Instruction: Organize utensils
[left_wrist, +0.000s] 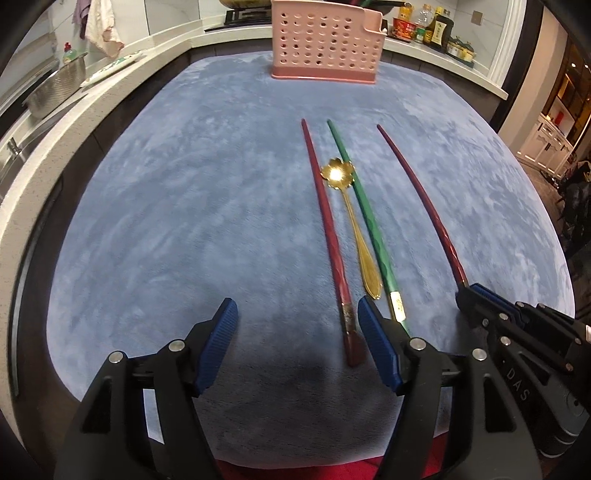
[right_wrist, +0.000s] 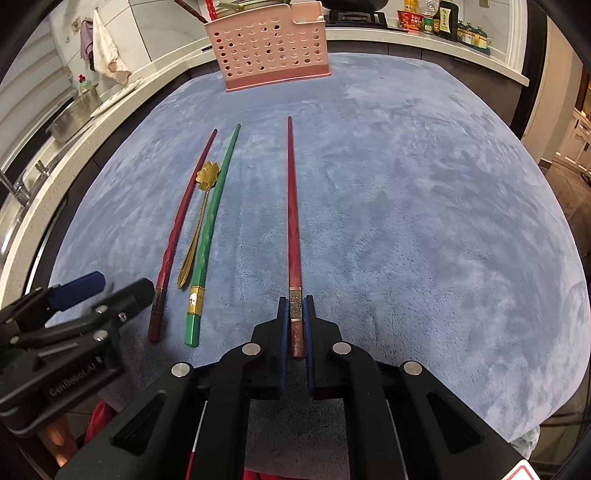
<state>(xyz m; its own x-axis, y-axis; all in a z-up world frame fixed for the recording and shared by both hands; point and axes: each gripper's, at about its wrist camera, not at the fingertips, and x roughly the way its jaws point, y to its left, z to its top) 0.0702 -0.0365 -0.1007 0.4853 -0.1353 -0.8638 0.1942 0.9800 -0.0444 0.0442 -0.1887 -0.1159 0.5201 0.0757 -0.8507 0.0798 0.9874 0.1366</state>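
On the blue cloth (left_wrist: 184, 206) lie a red chopstick (left_wrist: 325, 229), a gold flower-bowl spoon (left_wrist: 351, 218) and a green chopstick (left_wrist: 365, 221), side by side. My left gripper (left_wrist: 297, 325) is open low over the cloth. The red chopstick's thick end lies just inside its right finger (left_wrist: 376, 339). A second red chopstick (right_wrist: 293, 206) lies further right, and my right gripper (right_wrist: 295, 306) is shut on its thick end; the same grip shows in the left wrist view (left_wrist: 469, 295). The pink perforated utensil holder (right_wrist: 269, 48) stands at the far edge, with some utensils in it.
A white counter (left_wrist: 44, 155) curves round the left and back. On it are a steel colander (left_wrist: 55, 88), a plate and hanging towels (left_wrist: 103, 29). Bottles and jars (left_wrist: 432, 26) stand at the back right. A doorway into another room opens at the right.
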